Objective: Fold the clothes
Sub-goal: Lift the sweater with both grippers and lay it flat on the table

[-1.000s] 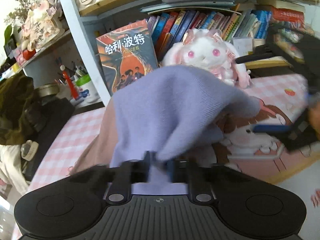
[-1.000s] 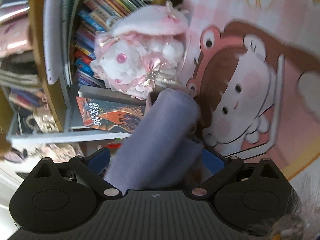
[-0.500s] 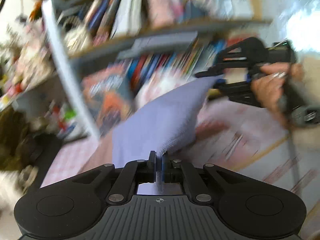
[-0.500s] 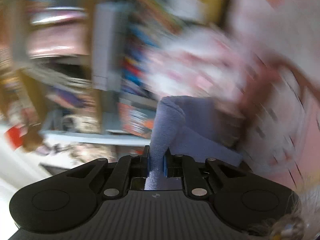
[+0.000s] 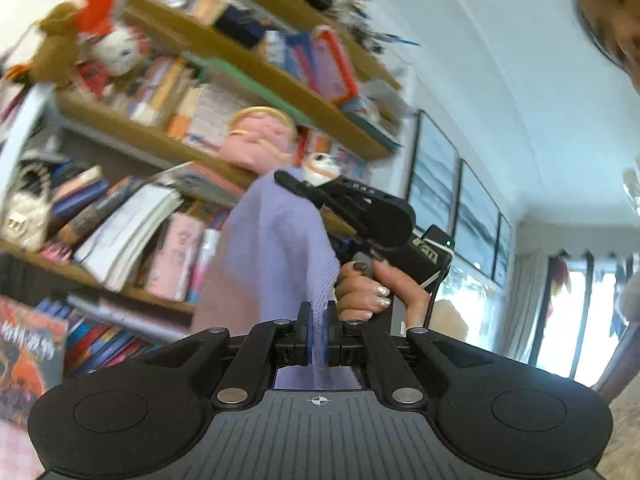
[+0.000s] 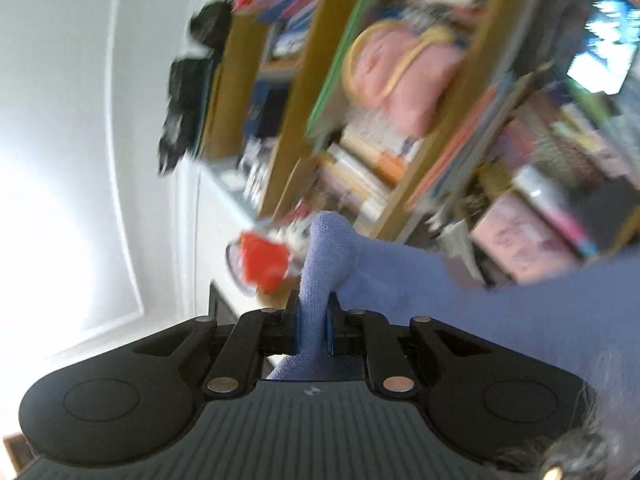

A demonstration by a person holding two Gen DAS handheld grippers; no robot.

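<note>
A lilac knitted garment [image 5: 276, 248] hangs in the air between both grippers. In the left wrist view my left gripper [image 5: 318, 334] is shut on one edge of it, the cloth pinched thin between the blue pads. The right gripper [image 5: 296, 182] shows ahead in that view, held by a hand [image 5: 364, 292], with the garment's upper corner at its tips. In the right wrist view my right gripper [image 6: 313, 330] is shut on a thick fold of the lilac garment [image 6: 500, 312], which stretches off to the right. Both grippers point slightly upward.
A tall wooden bookshelf [image 5: 256, 64] packed with books, a pink bag [image 5: 260, 136] and plush toys fills the background. Windows with curtains [image 5: 568, 312] lie to the right, under a white ceiling. A person's head [image 5: 608, 8] is at the top right corner.
Both grippers rose off the pink desk mat and tilted up, lifting the garment. The right gripper went from open around the cloth to shut on it. The desk is gone from view.
</note>
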